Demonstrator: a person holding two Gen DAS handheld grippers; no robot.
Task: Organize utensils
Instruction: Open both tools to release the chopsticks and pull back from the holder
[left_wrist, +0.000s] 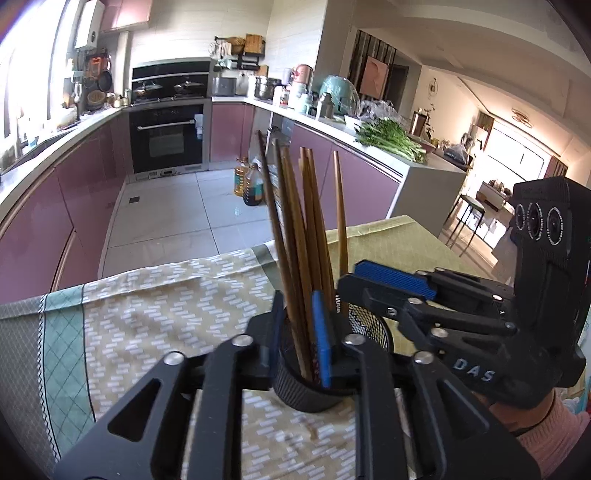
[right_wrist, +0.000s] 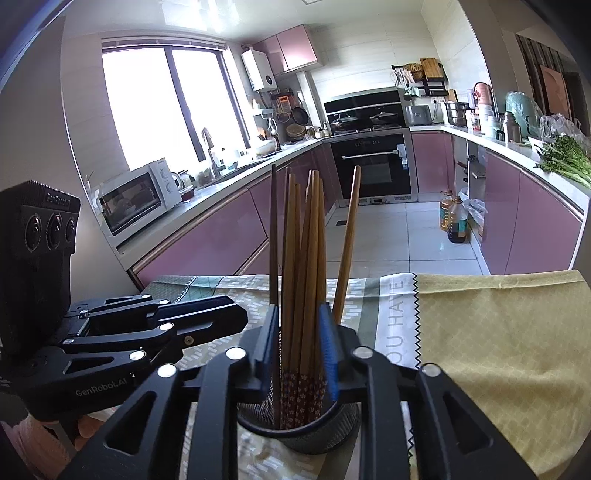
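Note:
A black mesh holder (left_wrist: 314, 384) stands on the table with several wooden chopsticks (left_wrist: 295, 236) upright in it. It also shows in the right wrist view (right_wrist: 295, 435) with the chopsticks (right_wrist: 310, 258). My left gripper (left_wrist: 301, 332) is closed around the bundle of chopsticks just above the holder's rim. My right gripper (right_wrist: 301, 350) is closed on the same bundle from the other side. One chopstick (right_wrist: 347, 243) leans apart to the right, outside the jaws. Each gripper shows in the other's view, the right one (left_wrist: 388, 284) and the left one (right_wrist: 207, 317).
The table carries a patterned cloth (left_wrist: 147, 317) and a yellow-green cloth (right_wrist: 498, 350). Behind are purple kitchen cabinets (left_wrist: 55, 206), an oven (right_wrist: 373, 166), a microwave (right_wrist: 136, 195) and oil bottles on the floor (left_wrist: 247, 184). Greens lie on the counter (left_wrist: 391, 140).

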